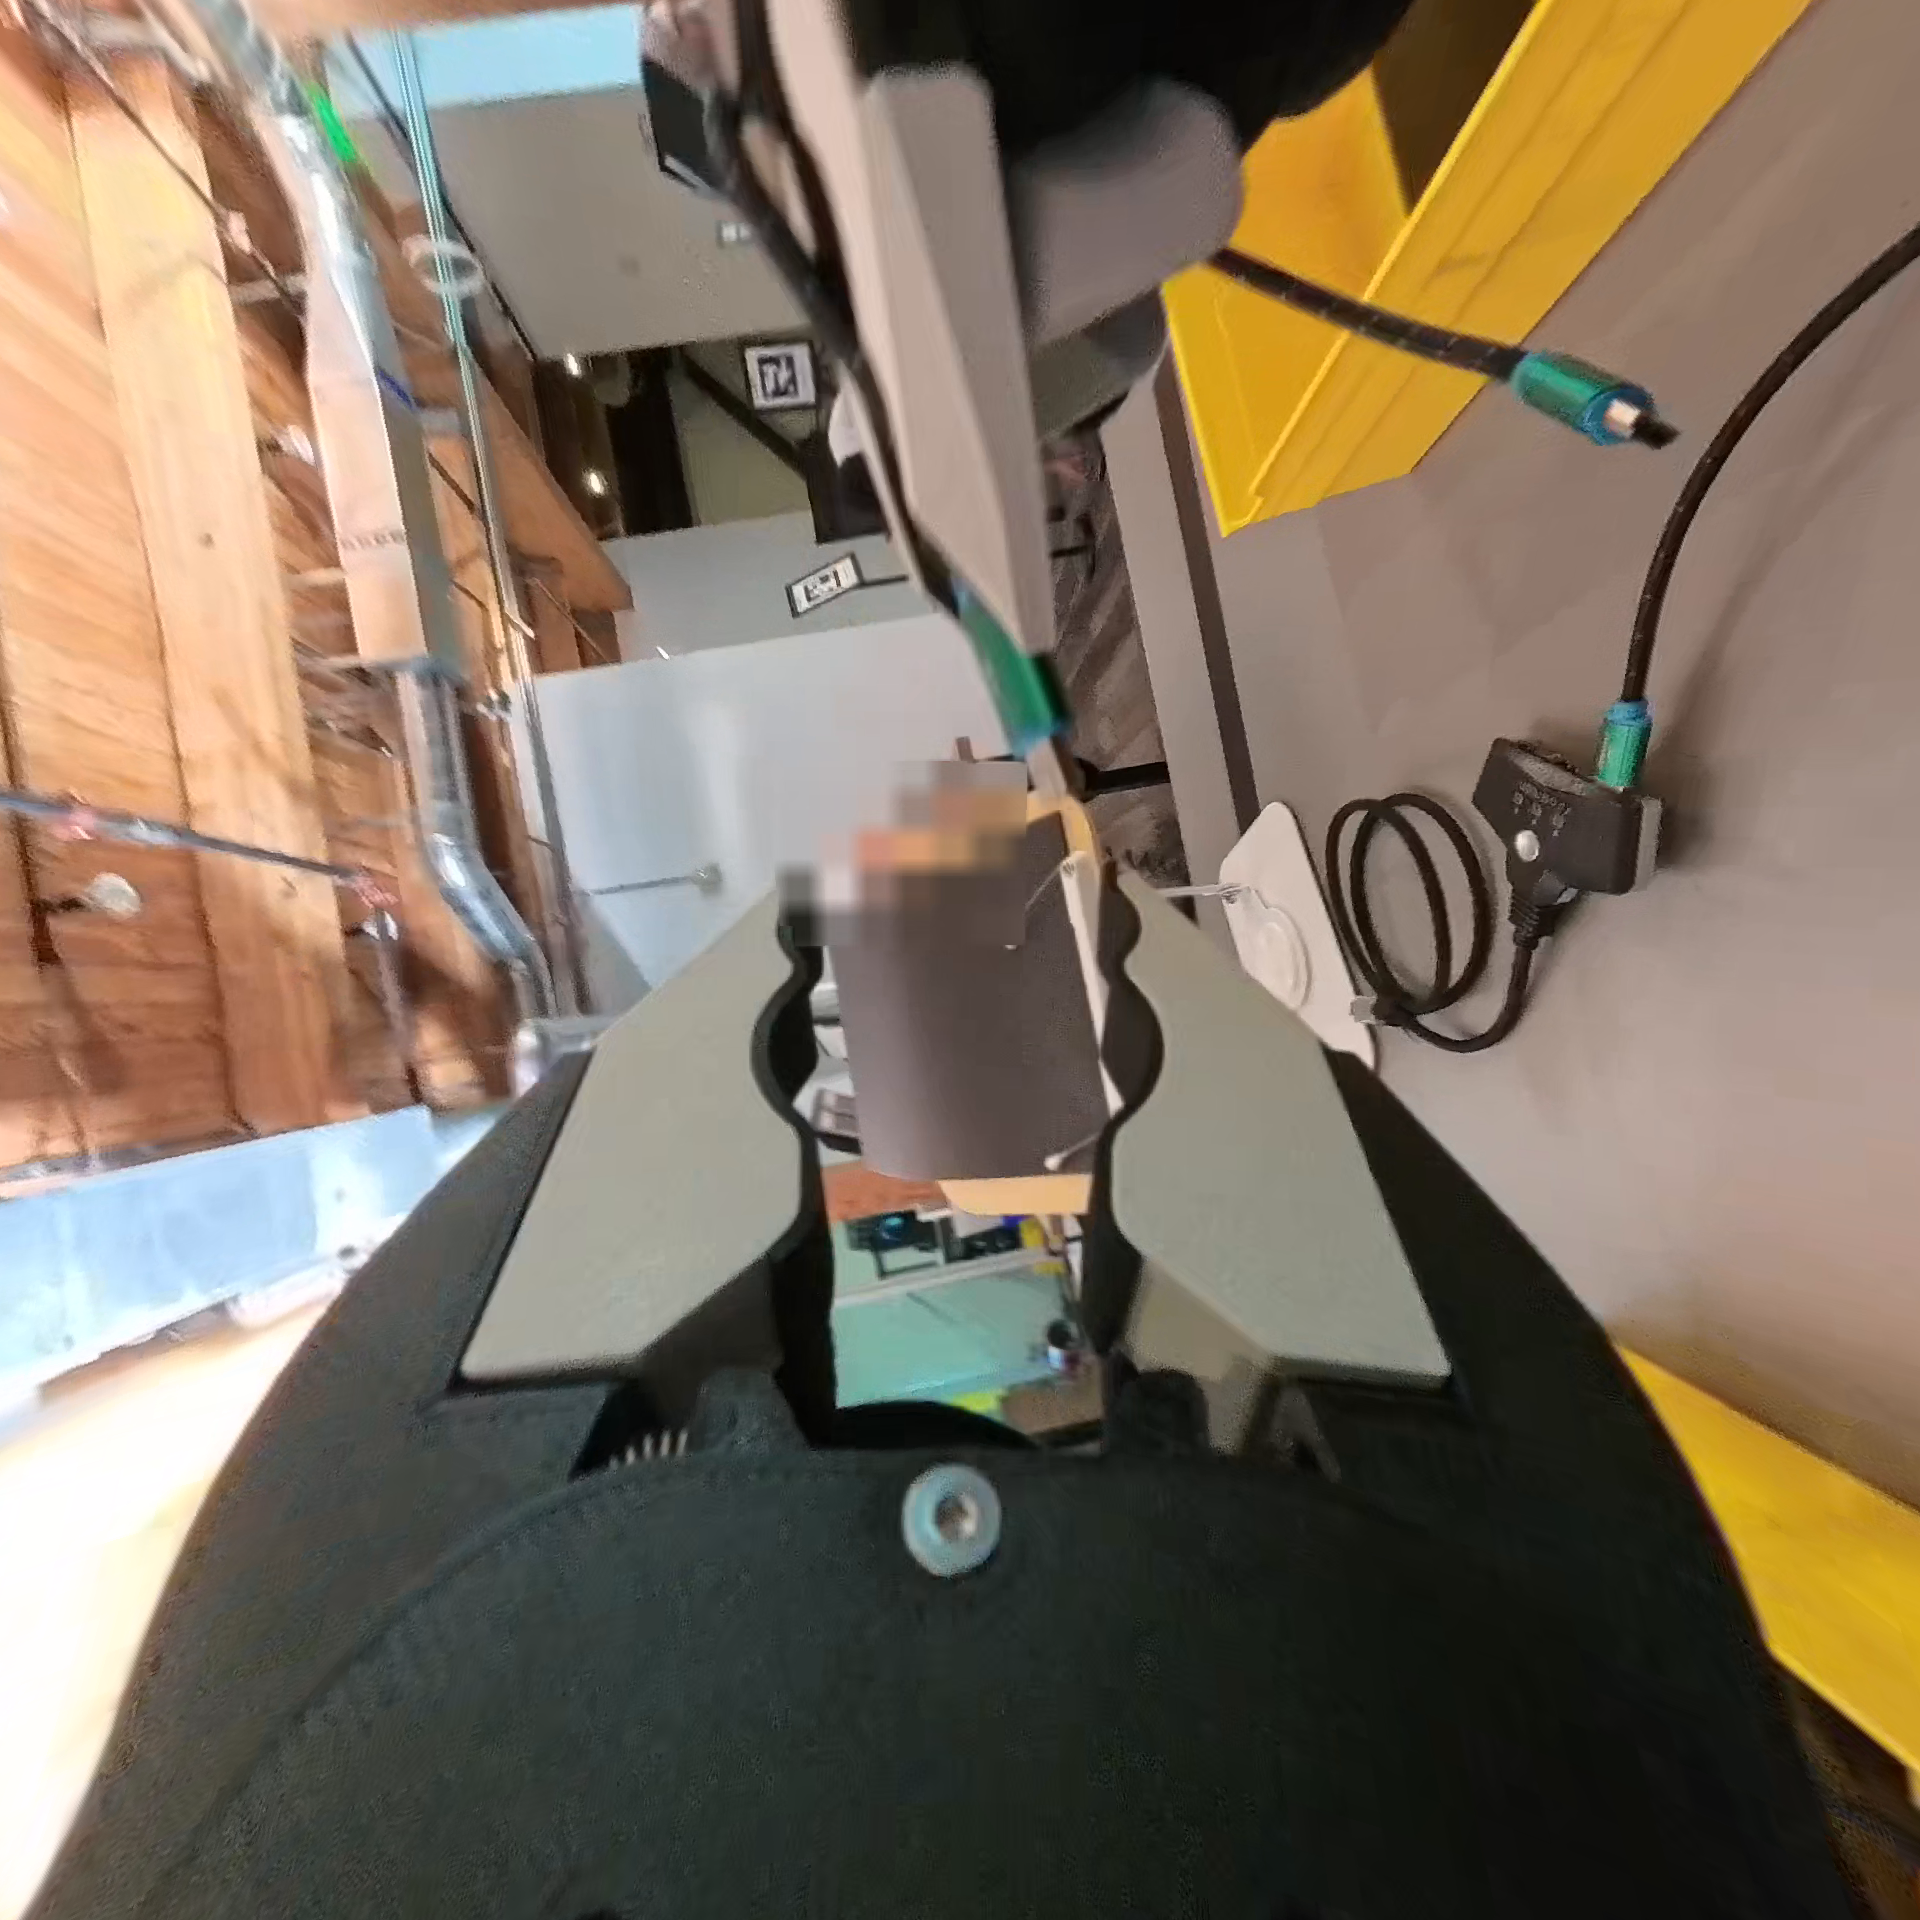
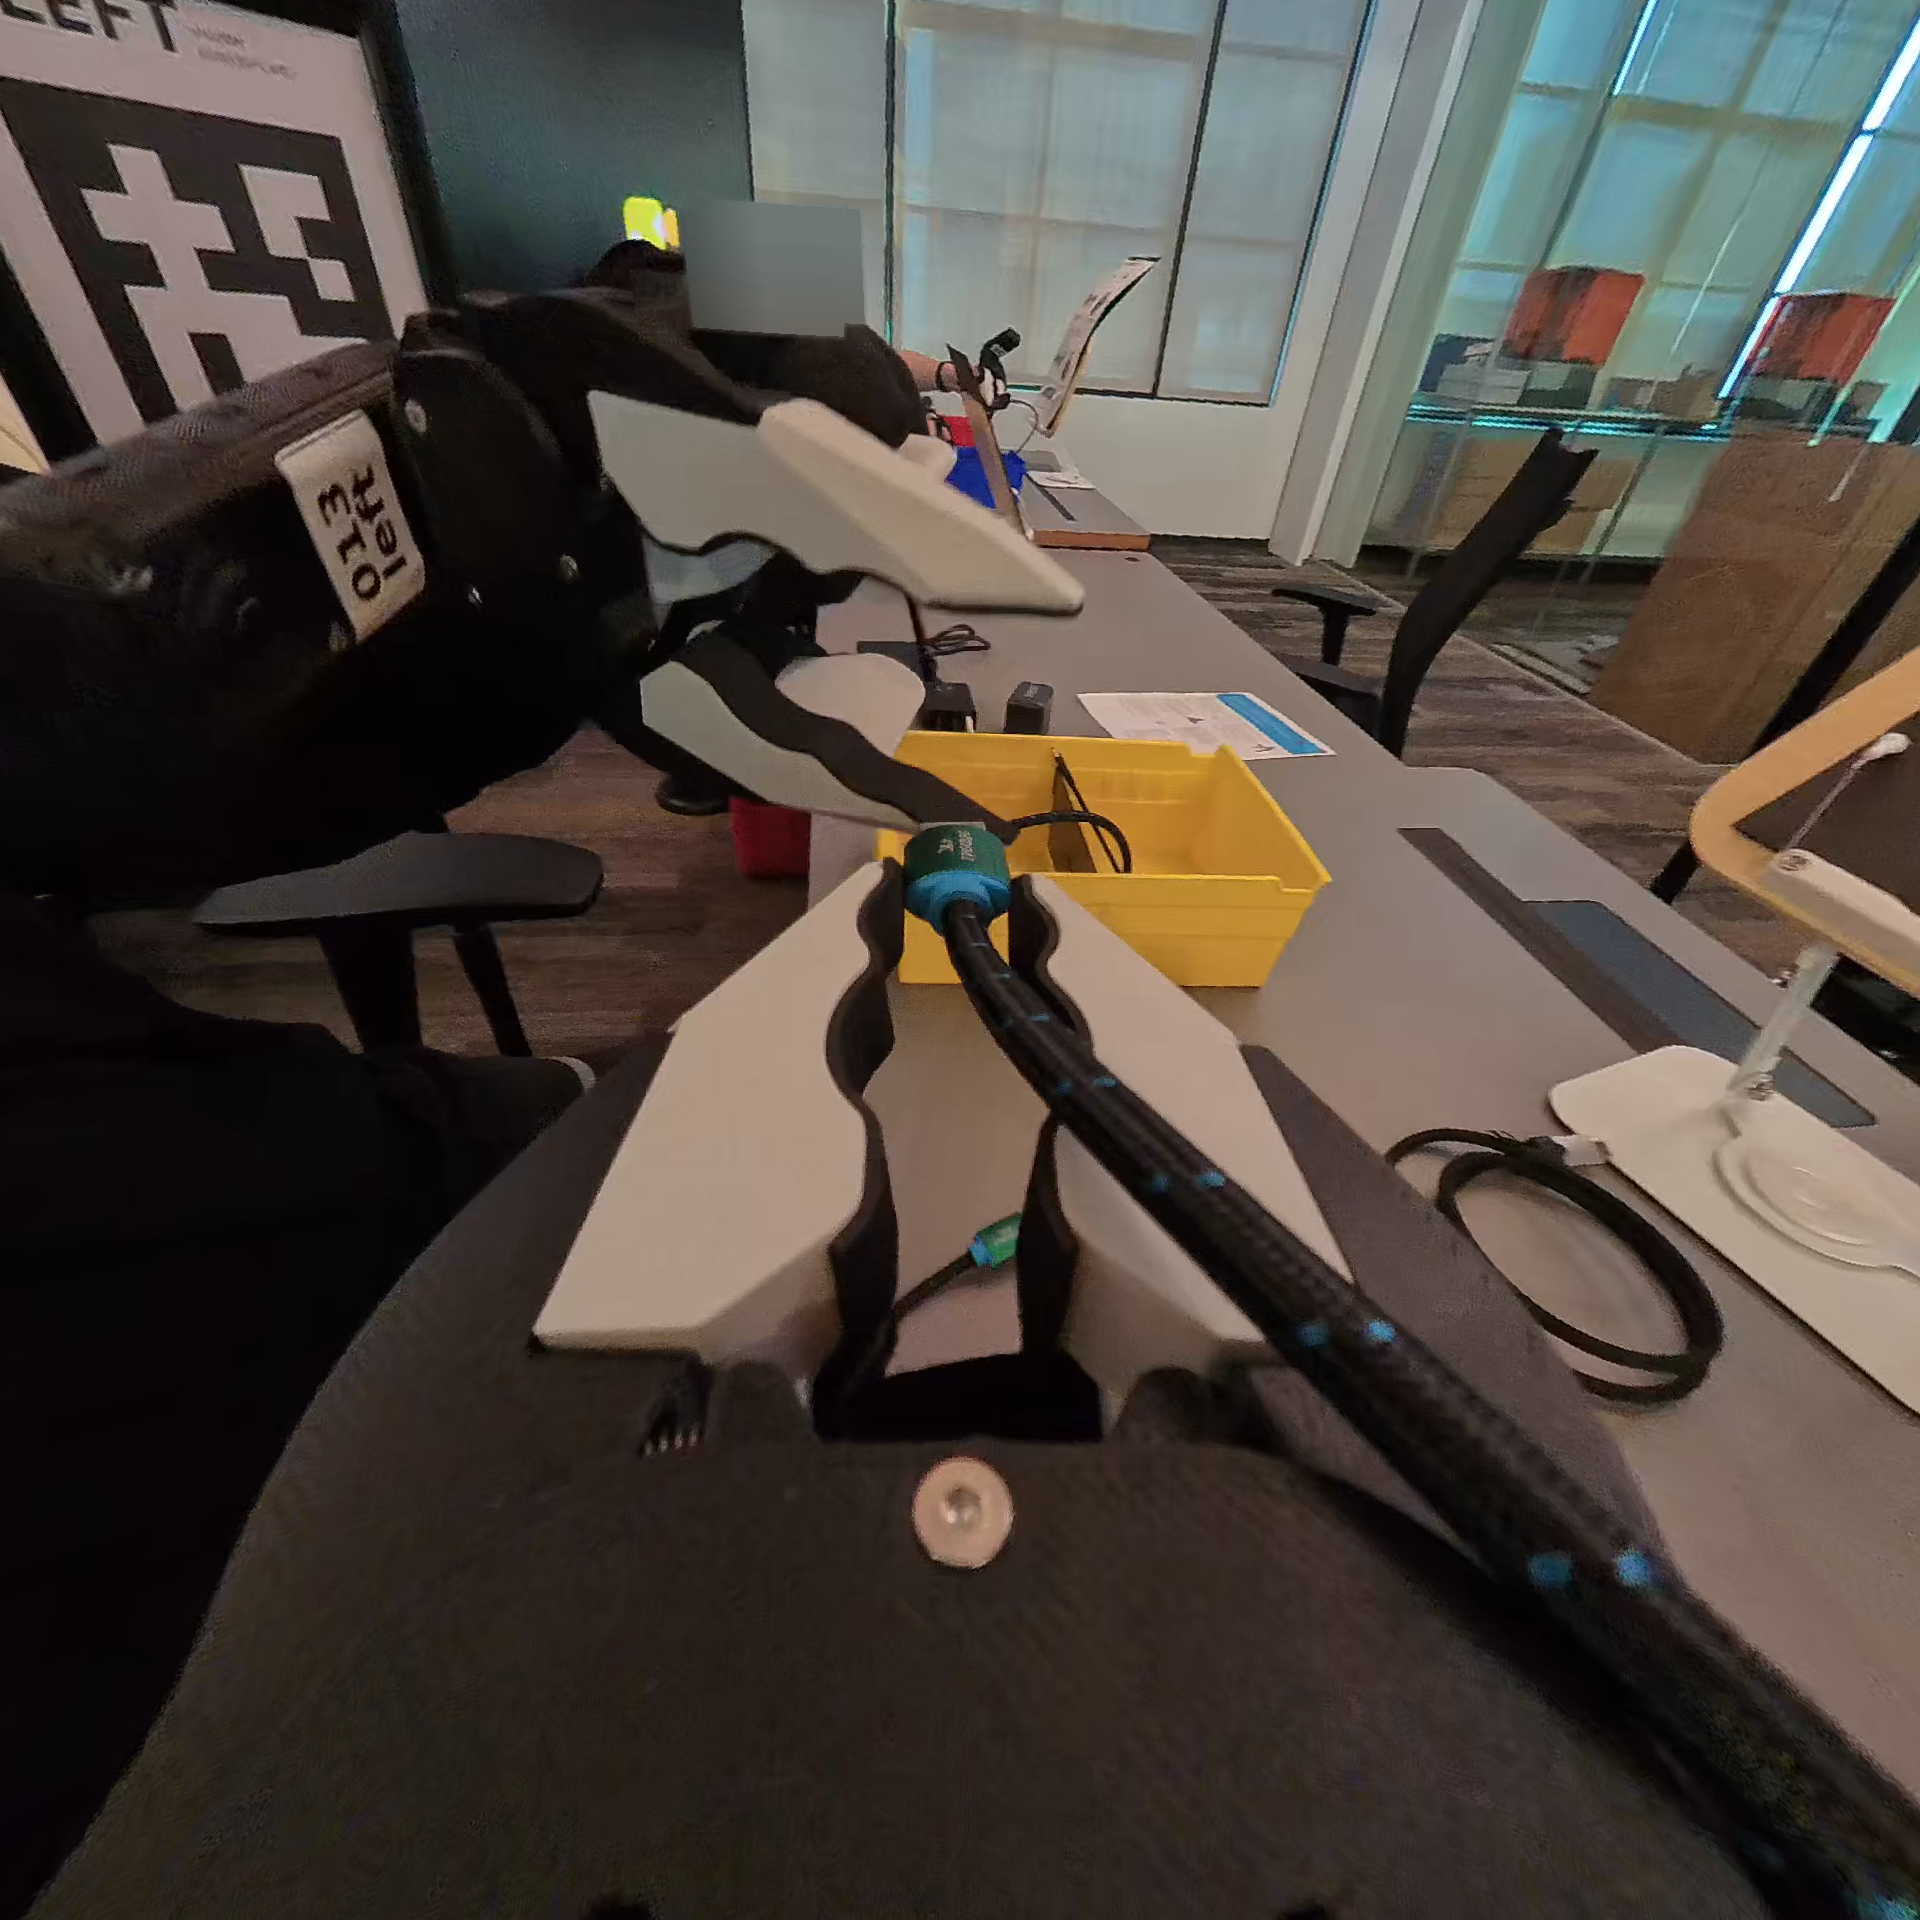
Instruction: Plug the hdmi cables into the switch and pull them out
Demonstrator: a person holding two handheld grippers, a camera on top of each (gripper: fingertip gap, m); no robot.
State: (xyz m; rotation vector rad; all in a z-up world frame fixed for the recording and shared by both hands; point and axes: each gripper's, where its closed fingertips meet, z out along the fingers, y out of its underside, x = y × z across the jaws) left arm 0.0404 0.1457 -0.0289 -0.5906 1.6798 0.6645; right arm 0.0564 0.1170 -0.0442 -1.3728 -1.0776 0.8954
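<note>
Clamping right gripper [image 2: 954, 883] on green plug [image 2: 954, 854] at yellow bin's [image 2: 1195, 914] nine o'clock. Left gripper [image 2: 997, 696] spread apart, holding nothing. Switch [image 1: 1558, 821] at three o'clock on table [image 1: 1714, 1039], one cable [image 1: 1704, 520] plugged in.

we hold our right gripper [image 2: 954, 896] low and level, fingers pointing toward twelve o'clock in its own wrist view, its jaws closed on the green collar of the hdmi cable [image 2: 1174, 1174], which trails back toward five o'clock over the gripper body. our left gripper [image 2: 971, 717] comes in from nine o'clock in that same view, rolled onto its side, one finger [image 2: 862, 509] stacked above the other with a wide gap between them and nothing in it. in its own wrist view the left gripper [image 1: 956, 914] shows the same parted jaws, and our right gripper [image 1: 1044, 717] reaches down from twelve o'clock.
</note>
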